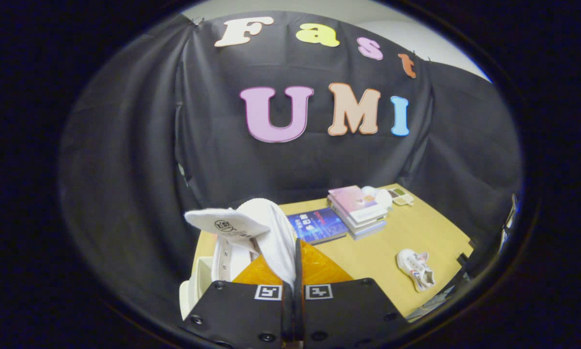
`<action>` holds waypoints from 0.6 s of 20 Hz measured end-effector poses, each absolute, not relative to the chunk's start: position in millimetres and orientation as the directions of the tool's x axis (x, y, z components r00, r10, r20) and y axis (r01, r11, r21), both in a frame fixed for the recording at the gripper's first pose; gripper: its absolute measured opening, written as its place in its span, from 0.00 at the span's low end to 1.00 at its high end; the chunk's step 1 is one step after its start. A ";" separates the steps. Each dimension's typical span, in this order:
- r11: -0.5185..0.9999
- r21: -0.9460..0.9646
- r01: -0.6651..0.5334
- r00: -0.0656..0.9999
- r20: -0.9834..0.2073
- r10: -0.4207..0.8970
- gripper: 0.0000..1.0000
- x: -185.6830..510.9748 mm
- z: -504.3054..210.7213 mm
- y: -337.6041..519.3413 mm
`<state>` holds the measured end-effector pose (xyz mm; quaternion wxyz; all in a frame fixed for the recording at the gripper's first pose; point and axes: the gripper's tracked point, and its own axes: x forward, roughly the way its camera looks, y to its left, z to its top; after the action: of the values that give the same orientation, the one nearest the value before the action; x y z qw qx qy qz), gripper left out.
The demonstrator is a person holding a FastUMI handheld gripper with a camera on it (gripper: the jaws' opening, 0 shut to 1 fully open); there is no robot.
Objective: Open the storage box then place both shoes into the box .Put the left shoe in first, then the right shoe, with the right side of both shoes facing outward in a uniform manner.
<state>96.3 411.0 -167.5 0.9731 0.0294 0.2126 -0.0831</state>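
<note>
Tool [292, 283] clamped narrow on a white shoe [261, 232], both fingers pressing its collar; shoe hangs lifted above the tabletop [416, 232], sole side up, presumably carried toward the box. Which shoe of the pair: cannot tell. Second shoe [415, 270] lies on its side well apart, near the tabletop's right edge. Book stack [358, 211] and blue book [317, 225] sit beyond the fingers; bare tabletop between them and the second shoe. Storage box not identified with certainty.
</note>
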 end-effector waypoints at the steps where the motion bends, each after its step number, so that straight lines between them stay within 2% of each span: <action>1: 0.987 0.017 0.161 0.889 -0.436 -0.138 0.04 96.2 -179.7 421.0; 12: 0.999 -0.038 0.011 0.753 -0.658 -0.034 0.06 107.0 -304.2 483.9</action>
<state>107.0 483.9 -304.2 0.9360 -0.0159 0.3514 -0.0121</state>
